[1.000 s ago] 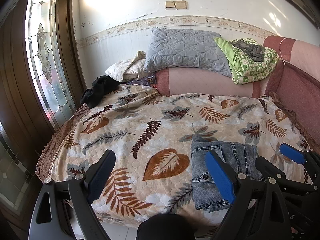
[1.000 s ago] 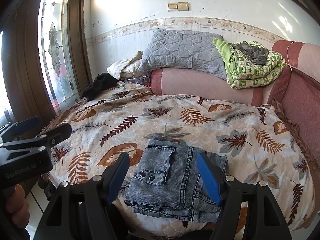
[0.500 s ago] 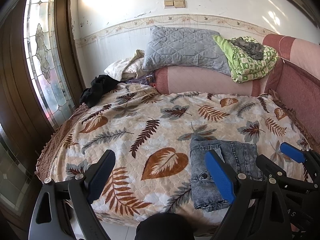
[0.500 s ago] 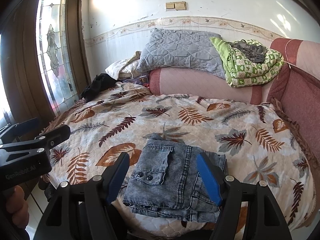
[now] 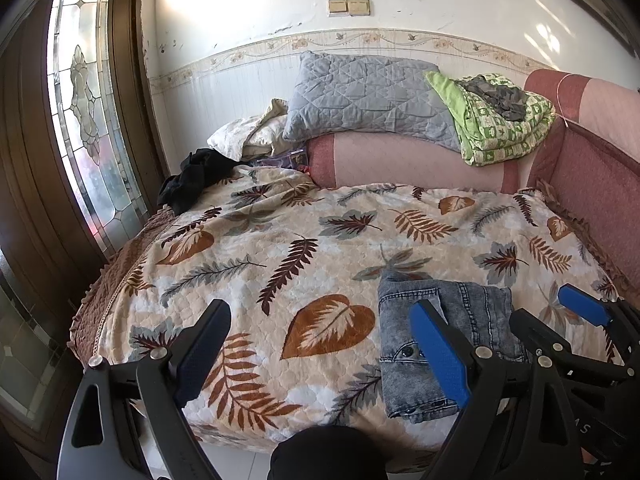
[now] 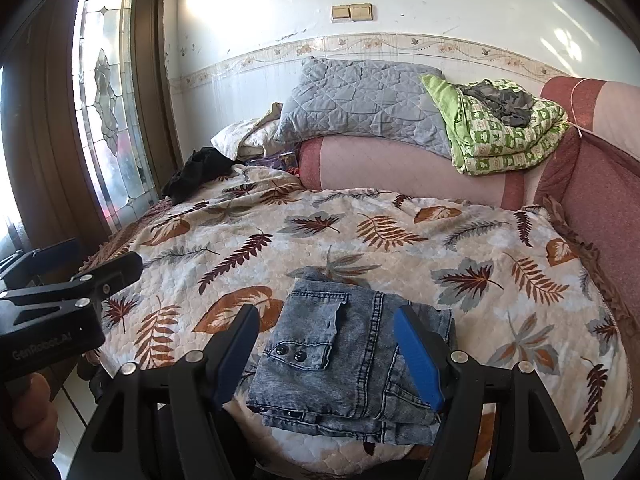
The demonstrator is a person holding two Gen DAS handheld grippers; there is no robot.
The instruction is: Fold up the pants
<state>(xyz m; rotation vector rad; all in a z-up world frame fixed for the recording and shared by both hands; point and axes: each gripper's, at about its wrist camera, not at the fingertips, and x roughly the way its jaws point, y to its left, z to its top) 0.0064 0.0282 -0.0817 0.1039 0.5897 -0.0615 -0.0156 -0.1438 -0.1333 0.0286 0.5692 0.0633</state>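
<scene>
The pants (image 6: 344,356) are grey-blue denim, folded into a compact stack near the front edge of the bed; they also show in the left wrist view (image 5: 444,336). My right gripper (image 6: 326,352) is open and empty, held just in front of the stack with its jaws spread to either side of it, not touching. My left gripper (image 5: 320,348) is open and empty, held off the bed's front edge to the left of the pants. The right gripper also shows at the right of the left wrist view (image 5: 560,312); the left gripper's side shows at the left of the right wrist view (image 6: 92,264).
The bed has a leaf-patterned quilt (image 6: 360,232). At the back lie a grey pillow (image 6: 360,100), a green folded blanket (image 6: 504,136), a pink bolster (image 6: 400,168) and a black garment (image 6: 196,172). A glass door (image 6: 108,112) stands left; a red padded side (image 6: 600,200) stands right.
Both grippers have drawn back slightly from the bed; the folded pants lie still and both grippers stay open.
</scene>
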